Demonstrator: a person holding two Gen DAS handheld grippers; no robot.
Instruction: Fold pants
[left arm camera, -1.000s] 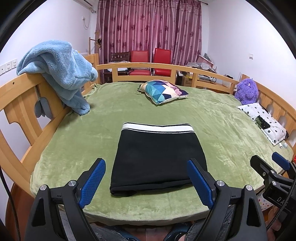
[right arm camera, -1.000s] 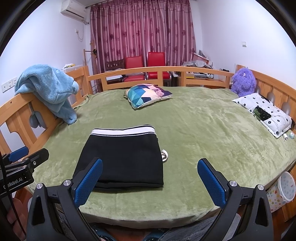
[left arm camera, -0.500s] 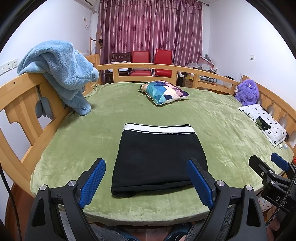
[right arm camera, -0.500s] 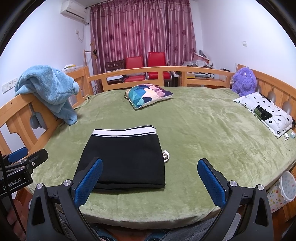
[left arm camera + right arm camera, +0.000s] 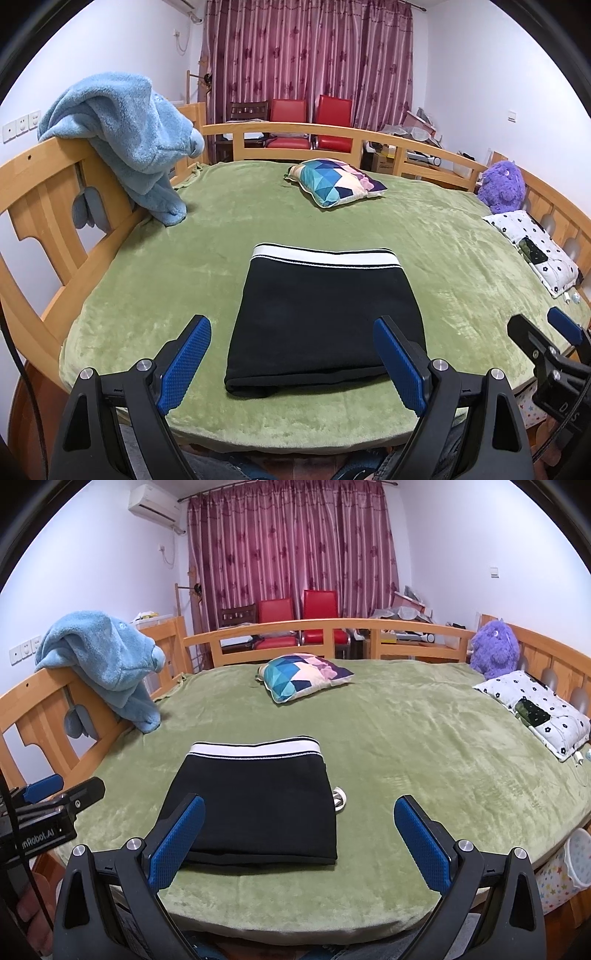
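Jaws of left gripper and right gripper apart, above folded black pants on green bed.

The pants are black with a white band and thin black lines at the top. The bed cover is soft green. The bed frame is light brown wood. A fluffy blue blanket hangs on it. The pillow has triangles in blue, teal, pink and dark blue. The plush toy is purple. Another pillow is white with small black flowers. The curtains are dark pink with flowers. The chairs are red. Each tool has blue pads on black arms.
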